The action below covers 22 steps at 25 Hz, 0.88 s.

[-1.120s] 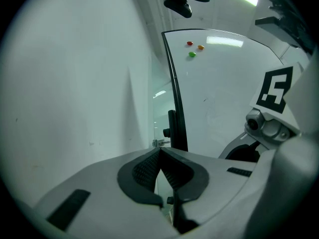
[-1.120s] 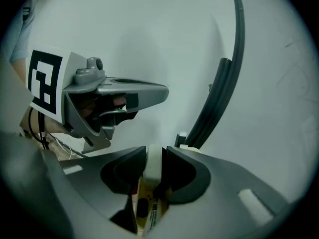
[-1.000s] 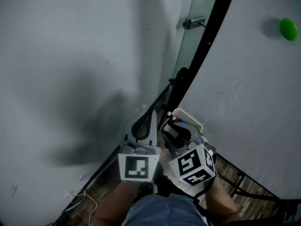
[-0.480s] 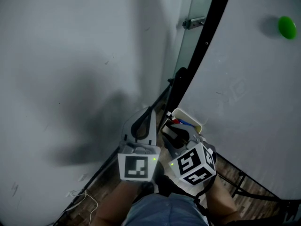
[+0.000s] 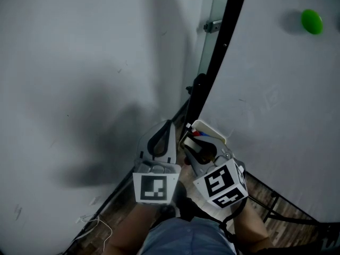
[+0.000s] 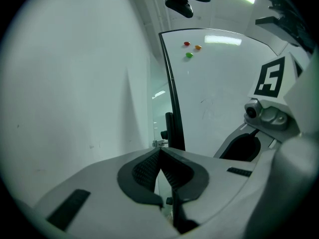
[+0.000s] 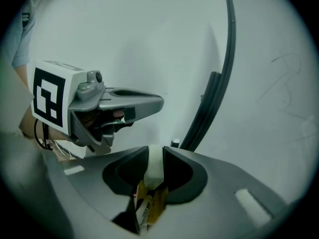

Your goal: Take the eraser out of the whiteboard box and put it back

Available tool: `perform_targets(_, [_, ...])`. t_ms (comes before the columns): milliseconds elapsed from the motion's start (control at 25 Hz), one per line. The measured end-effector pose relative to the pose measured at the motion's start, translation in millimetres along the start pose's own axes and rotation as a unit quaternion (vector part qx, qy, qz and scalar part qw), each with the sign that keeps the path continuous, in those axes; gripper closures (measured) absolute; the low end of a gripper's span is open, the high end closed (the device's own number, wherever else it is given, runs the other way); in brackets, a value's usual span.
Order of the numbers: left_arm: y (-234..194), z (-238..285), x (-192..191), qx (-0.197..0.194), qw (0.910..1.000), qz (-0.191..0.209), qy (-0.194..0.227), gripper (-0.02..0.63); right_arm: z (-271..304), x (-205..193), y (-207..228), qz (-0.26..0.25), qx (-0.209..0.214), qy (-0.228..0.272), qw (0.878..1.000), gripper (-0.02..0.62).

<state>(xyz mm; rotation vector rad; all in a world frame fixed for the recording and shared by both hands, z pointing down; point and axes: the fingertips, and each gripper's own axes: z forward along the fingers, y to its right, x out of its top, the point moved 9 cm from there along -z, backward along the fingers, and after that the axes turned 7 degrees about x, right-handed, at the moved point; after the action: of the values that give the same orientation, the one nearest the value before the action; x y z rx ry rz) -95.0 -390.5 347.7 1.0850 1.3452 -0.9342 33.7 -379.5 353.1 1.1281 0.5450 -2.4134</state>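
Observation:
A small white whiteboard box (image 5: 211, 129) hangs at the whiteboard's lower left corner, with red and blue markers (image 5: 197, 134) in it. My right gripper (image 5: 189, 147) reaches down into its near end. Its jaws are closing, and in the right gripper view the eraser (image 7: 154, 169), a pale felt strip with a yellow label below, fills the gap of the right gripper (image 7: 155, 156), both pads against it. My left gripper (image 5: 166, 125) hovers level just left of the box. It is shut and empty, its tips meeting in the left gripper view (image 6: 160, 153).
The whiteboard (image 5: 276, 89) rises on the right behind a black frame bar (image 5: 215, 68), with a green magnet (image 5: 311, 21) high up. A glass panel with a metal bracket (image 5: 211, 24) stands beside it. A grey wall (image 5: 79, 78) fills the left. Wooden floor (image 5: 103, 224) lies below.
The right gripper's jaws have drawn in on the eraser in the box. The left gripper has stayed where it was. The head view has shifted slightly.

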Motion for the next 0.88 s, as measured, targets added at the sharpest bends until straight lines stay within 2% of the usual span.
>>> perform_targets(480, [1, -16, 15, -0.004, 0.9999, 0.009, 0.011, 0.600, -29, 18, -2, 0.019, -0.025, 0.056, 0.998, 0.502])
perform_targets(880, [0, -34, 28, -0.018, 0.9993, 0.018, 0.028, 0.600, -64, 42, -6, 0.012, -0.079, 0.109, 0.991, 0.502])
